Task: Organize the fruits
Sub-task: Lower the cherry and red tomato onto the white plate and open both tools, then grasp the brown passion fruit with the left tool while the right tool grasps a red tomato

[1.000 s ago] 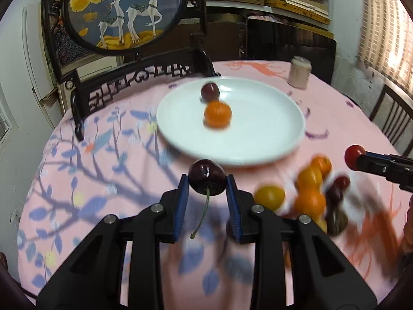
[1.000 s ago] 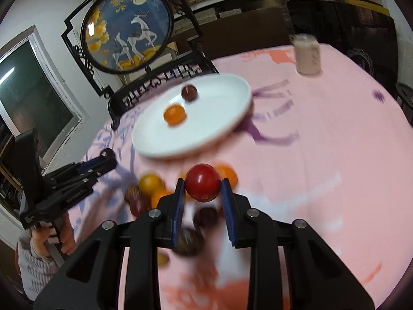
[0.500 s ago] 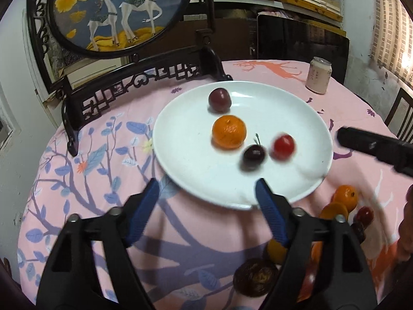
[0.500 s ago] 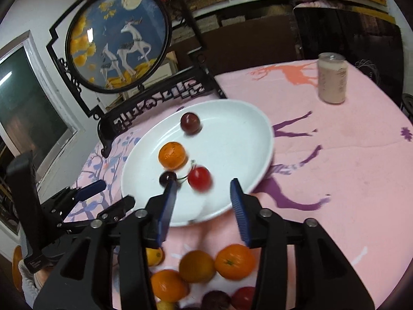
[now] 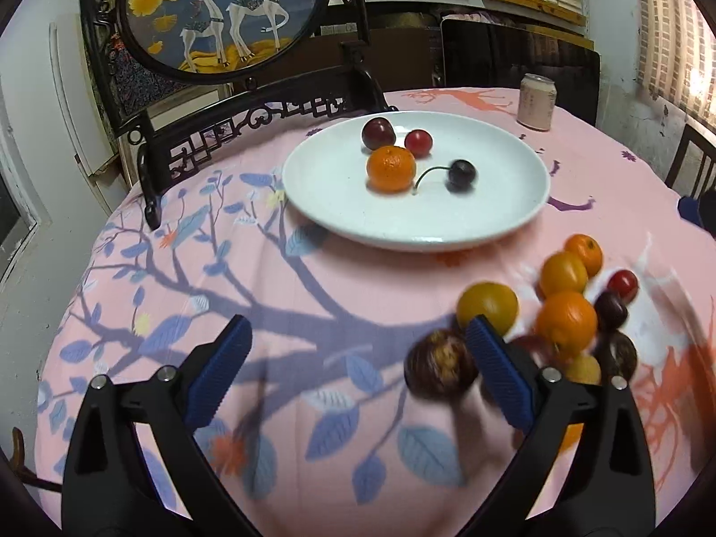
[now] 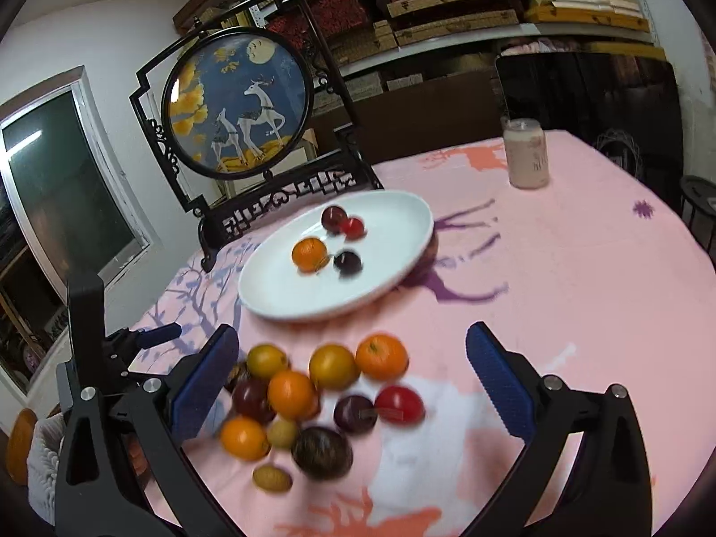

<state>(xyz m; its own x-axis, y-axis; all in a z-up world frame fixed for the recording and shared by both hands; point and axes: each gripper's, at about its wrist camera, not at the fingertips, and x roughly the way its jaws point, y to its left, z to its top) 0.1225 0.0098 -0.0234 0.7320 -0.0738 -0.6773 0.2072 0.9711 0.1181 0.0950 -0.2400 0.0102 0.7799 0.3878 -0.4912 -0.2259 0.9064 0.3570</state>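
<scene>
A white plate (image 5: 340, 206) (image 6: 268, 295) on the pink cloth holds a dark plum (image 5: 378, 133), a red cherry tomato (image 5: 419, 142), a mandarin (image 5: 390, 168) and a dark stemmed cherry (image 5: 462, 174). A pile of loose fruit (image 5: 564, 308) (image 6: 308, 394) lies in front of the plate: mandarins, yellow fruits, plums, a red tomato and a brown passion fruit (image 5: 441, 369). My left gripper (image 5: 358, 371) is open and empty, left of the pile. My right gripper (image 6: 349, 380) is open and empty, above the pile.
A drink can (image 5: 536, 101) (image 6: 526, 152) stands at the far right of the table. A round deer-painting screen on a black carved stand (image 5: 223, 13) (image 6: 237, 103) stands behind the plate. Dark chairs are at the right edge.
Both grippers opened and dropped the cherry and the red tomato onto the plate, then pulled back towards the fruit pile. The two fruits rolled a little on the plate.
</scene>
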